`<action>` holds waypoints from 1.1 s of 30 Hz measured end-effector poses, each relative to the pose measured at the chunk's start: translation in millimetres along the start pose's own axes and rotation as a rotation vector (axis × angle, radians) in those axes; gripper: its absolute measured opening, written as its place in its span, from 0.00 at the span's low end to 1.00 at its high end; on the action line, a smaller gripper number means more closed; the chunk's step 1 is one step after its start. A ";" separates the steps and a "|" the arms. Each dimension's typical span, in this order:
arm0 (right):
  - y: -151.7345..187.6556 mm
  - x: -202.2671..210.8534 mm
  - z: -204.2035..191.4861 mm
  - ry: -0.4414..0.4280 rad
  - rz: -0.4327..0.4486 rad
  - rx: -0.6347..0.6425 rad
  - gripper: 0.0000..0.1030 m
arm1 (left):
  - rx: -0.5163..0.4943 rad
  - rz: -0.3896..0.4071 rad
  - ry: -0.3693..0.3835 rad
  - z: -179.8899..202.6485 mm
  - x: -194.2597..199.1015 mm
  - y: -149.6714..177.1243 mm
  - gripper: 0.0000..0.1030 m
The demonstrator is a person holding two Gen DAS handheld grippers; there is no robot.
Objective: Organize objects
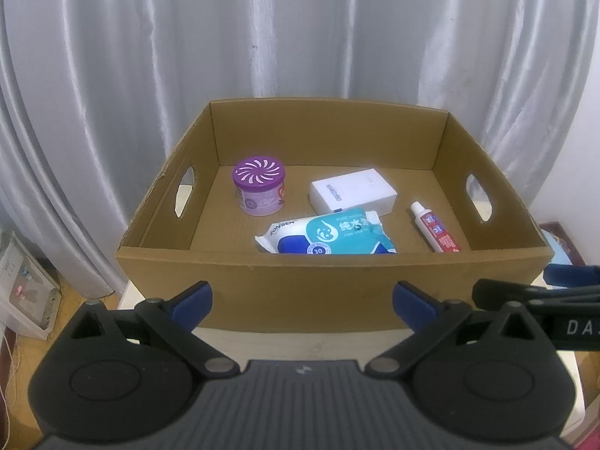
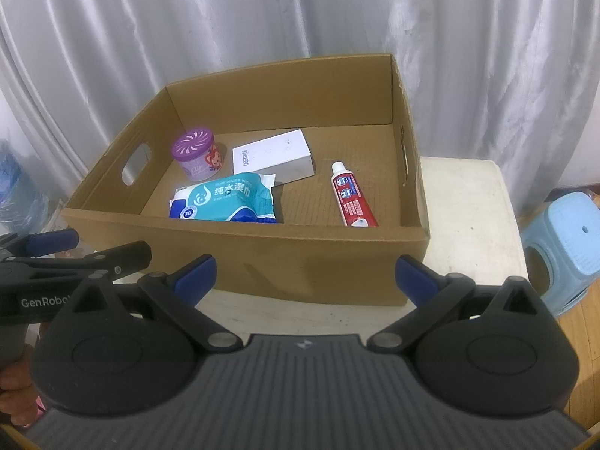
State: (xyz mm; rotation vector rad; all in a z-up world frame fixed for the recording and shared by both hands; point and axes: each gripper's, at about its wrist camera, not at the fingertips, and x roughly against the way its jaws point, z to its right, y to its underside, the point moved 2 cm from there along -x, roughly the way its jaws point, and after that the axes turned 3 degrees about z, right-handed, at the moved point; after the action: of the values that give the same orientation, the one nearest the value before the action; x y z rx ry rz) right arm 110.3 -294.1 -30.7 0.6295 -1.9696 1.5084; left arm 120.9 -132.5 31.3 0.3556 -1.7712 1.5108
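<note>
An open cardboard box point(image 1: 300, 277) point(image 2: 285, 258) stands on a white table. Inside lie a purple air-freshener can point(image 1: 259, 190) point(image 2: 198, 153), a white carton point(image 1: 352, 195) point(image 2: 272, 157), a teal pack of wet wipes point(image 1: 330, 234) point(image 2: 225, 202) and a red toothpaste tube point(image 1: 435, 230) point(image 2: 352, 202). My left gripper point(image 1: 303, 296) is open and empty in front of the box's near wall. My right gripper point(image 2: 305, 273) is open and empty, also in front of the near wall. Each gripper shows at the edge of the other's view.
Grey curtains hang behind the box. The white table point(image 2: 468, 206) extends to the box's right. A light blue plastic stool point(image 2: 562, 247) stands on the floor at the right. White storage bins point(image 1: 22, 288) sit on the floor at the left.
</note>
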 end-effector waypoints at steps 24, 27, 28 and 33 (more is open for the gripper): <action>-1.0 -1.4 -0.1 0.007 -0.005 -0.005 0.99 | 0.008 0.002 -0.002 0.8 0.4 -0.7 1.00; -1.4 -1.5 0.1 0.007 -0.006 -0.006 0.99 | 0.006 0.003 -0.003 1.4 0.5 -0.9 1.00; -1.4 -1.4 0.1 0.007 -0.005 -0.006 0.99 | 0.006 0.004 -0.003 1.6 0.4 -0.9 0.99; -1.3 -1.5 0.2 0.007 -0.005 -0.006 0.99 | 0.005 0.005 -0.004 1.7 0.3 -1.1 0.99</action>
State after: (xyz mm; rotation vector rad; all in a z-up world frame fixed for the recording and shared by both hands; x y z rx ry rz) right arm 112.2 -294.6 -30.8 0.6257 -1.9650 1.4990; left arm 120.8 -134.3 32.3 0.3578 -1.7729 1.5190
